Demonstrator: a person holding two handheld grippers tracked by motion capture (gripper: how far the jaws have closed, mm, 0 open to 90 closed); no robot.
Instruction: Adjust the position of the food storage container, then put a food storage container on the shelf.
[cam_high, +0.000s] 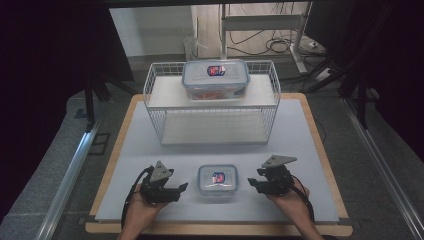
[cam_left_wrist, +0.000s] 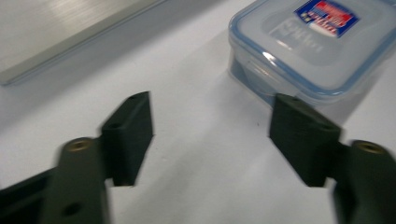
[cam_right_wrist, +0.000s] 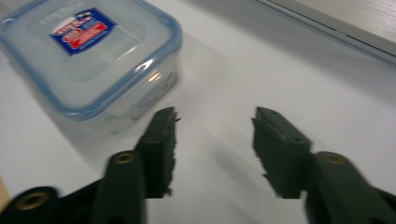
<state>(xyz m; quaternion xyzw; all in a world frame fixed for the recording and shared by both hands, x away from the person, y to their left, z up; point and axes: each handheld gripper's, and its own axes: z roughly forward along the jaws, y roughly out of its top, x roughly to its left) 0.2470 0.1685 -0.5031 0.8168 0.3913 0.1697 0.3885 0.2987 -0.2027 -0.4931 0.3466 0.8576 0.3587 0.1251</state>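
A small clear lidded box (cam_high: 217, 181) with a blue seal and a red-blue label sits near the front of the white mat (cam_high: 145, 150). My left gripper (cam_high: 183, 188) rests just left of it, open and empty, jaws pointing at the box. My right gripper (cam_high: 251, 183) lies just right of it, also open and empty. In the left gripper view the box (cam_left_wrist: 317, 42) is ahead and to the right of the left gripper (cam_left_wrist: 212, 128). In the right gripper view the box (cam_right_wrist: 88, 56) is ahead and to the left of the right gripper (cam_right_wrist: 215, 133).
A white wire rack (cam_high: 159, 100) stands at the back of the mat, with a larger lidded box (cam_high: 215, 78) on its upper shelf. A wooden table edge (cam_high: 320, 145) frames the mat. Metal rails (cam_high: 75, 165) run along both sides.
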